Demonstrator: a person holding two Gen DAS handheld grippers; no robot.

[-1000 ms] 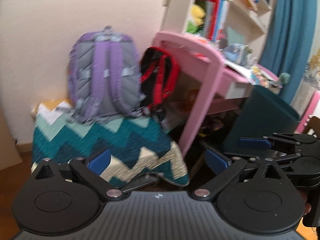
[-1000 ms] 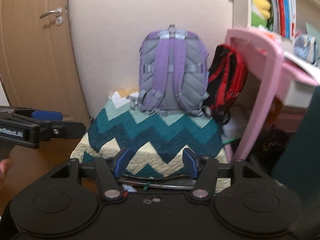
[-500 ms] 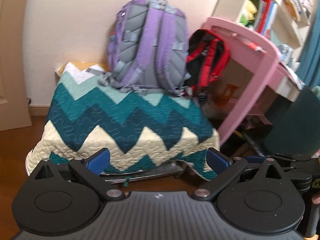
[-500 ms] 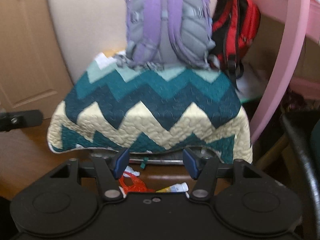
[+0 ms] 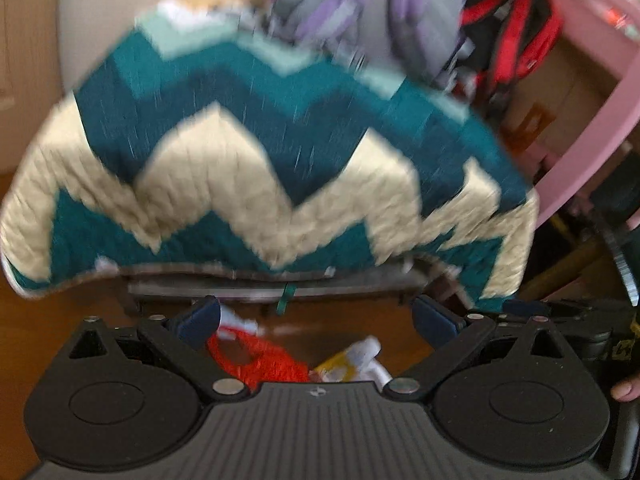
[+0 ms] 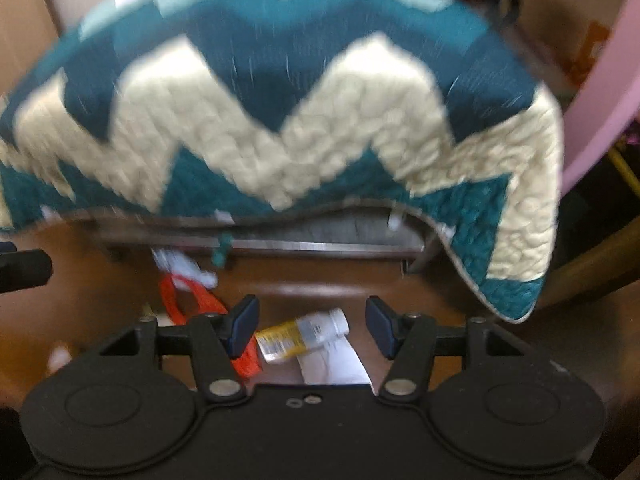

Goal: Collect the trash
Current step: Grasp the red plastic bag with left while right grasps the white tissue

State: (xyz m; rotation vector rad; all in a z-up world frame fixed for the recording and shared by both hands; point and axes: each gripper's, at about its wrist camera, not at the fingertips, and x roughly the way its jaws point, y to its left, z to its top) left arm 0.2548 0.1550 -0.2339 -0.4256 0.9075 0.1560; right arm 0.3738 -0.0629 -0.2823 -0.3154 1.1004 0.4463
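Note:
Trash lies on the brown wooden floor in front of a quilt-covered piece of furniture. It includes a red mesh bag (image 6: 192, 300), a yellow-and-white tube (image 6: 300, 334), a white paper sheet (image 6: 332, 364) and a crumpled white scrap (image 6: 180, 266). My right gripper (image 6: 312, 326) hangs open above the tube, touching nothing. My left gripper (image 5: 316, 318) is also open, wide, over the red mesh bag (image 5: 256, 360) and the yellow-white tube (image 5: 348, 360). Both views are blurred.
The teal and cream zigzag quilt (image 5: 240, 160) drapes over a low metal frame (image 6: 320, 244) just behind the trash. A purple backpack (image 5: 360, 12) and a red-black backpack (image 5: 508, 40) sit behind it. A pink desk leg (image 5: 592, 120) stands at right.
Both grippers have dropped and tilted down toward the floor. The backpacks and wall slid up out of view, and the trash came in under the fingers. Both jaws stayed open.

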